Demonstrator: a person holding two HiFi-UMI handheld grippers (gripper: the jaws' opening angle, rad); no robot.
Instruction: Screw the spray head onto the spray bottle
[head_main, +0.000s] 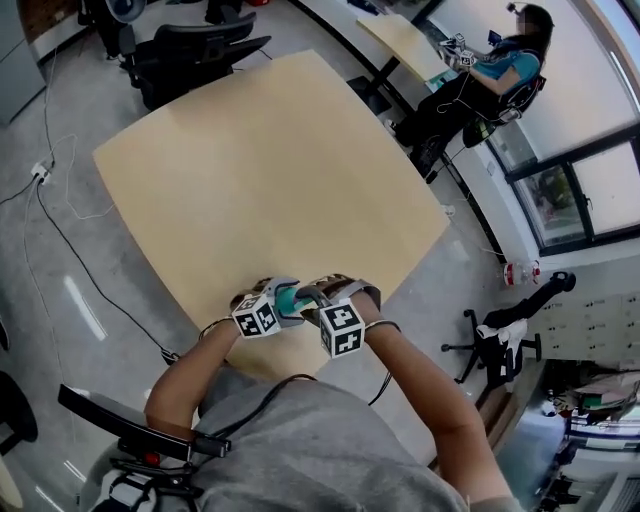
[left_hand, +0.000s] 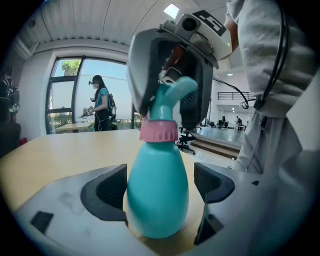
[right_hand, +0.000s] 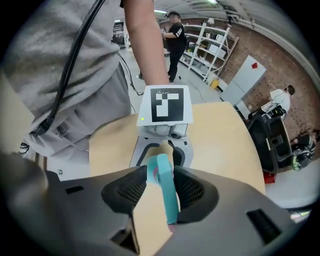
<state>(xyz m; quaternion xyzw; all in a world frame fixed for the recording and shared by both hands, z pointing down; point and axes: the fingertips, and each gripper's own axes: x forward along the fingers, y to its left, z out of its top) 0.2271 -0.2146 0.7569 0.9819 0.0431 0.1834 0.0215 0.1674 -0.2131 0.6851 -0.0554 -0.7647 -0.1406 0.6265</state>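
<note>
My spray bottle (left_hand: 157, 200) is a teal, pear-shaped one with a pink collar (left_hand: 159, 131) at the neck and a matching teal spray head (right_hand: 165, 192) sitting on top. It stands upright at the near edge of the table (head_main: 270, 170), right in front of me. My left gripper (left_hand: 160, 186) has its jaws spread around the bottle's belly without pressing on it. My right gripper (right_hand: 159, 187) comes down from above, and its pads are closed against both sides of the spray head.

The table is pale wood with rounded corners, and its top is otherwise bare. A black office chair (head_main: 190, 50) stands beyond it and cables (head_main: 60, 230) trail over the grey floor. A person sits at a desk (head_main: 500, 70) by tall windows (left_hand: 75, 95). White shelving (right_hand: 210, 45) lines a brick wall (right_hand: 280, 65).
</note>
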